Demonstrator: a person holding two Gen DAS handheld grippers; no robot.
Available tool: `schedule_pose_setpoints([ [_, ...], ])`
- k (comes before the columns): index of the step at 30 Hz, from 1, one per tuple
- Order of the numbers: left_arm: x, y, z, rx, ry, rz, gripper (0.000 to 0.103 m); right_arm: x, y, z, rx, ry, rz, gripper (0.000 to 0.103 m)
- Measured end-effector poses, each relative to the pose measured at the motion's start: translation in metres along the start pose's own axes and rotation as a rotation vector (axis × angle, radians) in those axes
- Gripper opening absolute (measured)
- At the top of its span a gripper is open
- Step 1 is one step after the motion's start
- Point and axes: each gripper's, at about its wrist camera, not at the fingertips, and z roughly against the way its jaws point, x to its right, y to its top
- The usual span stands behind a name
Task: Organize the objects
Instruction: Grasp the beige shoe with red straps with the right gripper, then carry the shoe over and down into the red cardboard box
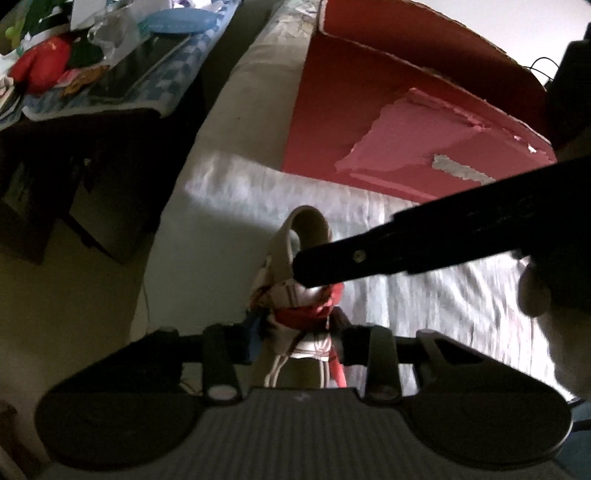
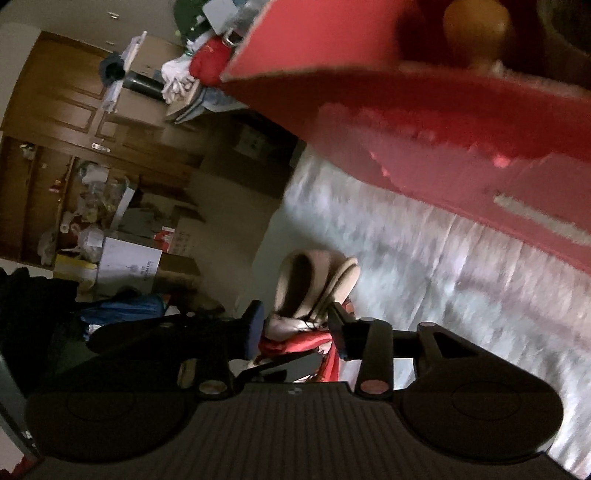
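A small red, white and beige bag with a beige looped handle (image 1: 301,280) is held over the pale bedsheet. My left gripper (image 1: 299,332) is shut on its lower part. My right gripper (image 2: 297,325) is shut on the same bag (image 2: 314,291), and its black finger (image 1: 424,240) crosses the left wrist view from the right, touching the handle. A large red cardboard box (image 1: 388,110) stands open on the bed just beyond the bag; it also fills the top right of the right wrist view (image 2: 424,122), with a yellowish round object (image 2: 476,29) inside.
A dark table (image 1: 92,110) with a checked cloth, red cloth and a blue dish stands left of the bed. The right wrist view shows a wooden wardrobe (image 2: 74,110) and cardboard boxes (image 2: 129,266) on the floor. The bedsheet (image 1: 424,295) spreads to the right.
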Motion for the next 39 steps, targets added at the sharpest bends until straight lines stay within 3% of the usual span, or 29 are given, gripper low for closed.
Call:
schedule_pose_setpoints([
  [7, 0.001, 0.0, -0.002, -0.011, -0.022, -0.016, 0.032, 0.017, -0.004, 0.008, -0.032, 0.036, -0.056, 0.032],
  [15, 0.005, 0.001, 0.02, -0.007, -0.1, -0.036, 0.028, 0.005, -0.016, 0.04, -0.012, 0.075, 0.084, 0.029],
  [22, 0.027, 0.01, 0.068, 0.075, -0.15, -0.113, 0.028, -0.003, -0.015, 0.09, 0.113, 0.166, 0.152, 0.028],
  [28, 0.051, 0.035, 0.106, 0.196, -0.196, -0.179, 0.028, 0.001, -0.003, 0.138, 0.273, 0.202, 0.145, 0.028],
  [35, 0.084, 0.083, 0.125, 0.354, -0.237, -0.309, 0.028, 0.003, 0.027, 0.177, 0.482, 0.151, 0.138, 0.028],
  [39, 0.092, 0.114, 0.119, 0.424, -0.233, -0.354, 0.028, 0.008, 0.055, 0.17, 0.526, 0.094, 0.128, 0.028],
])
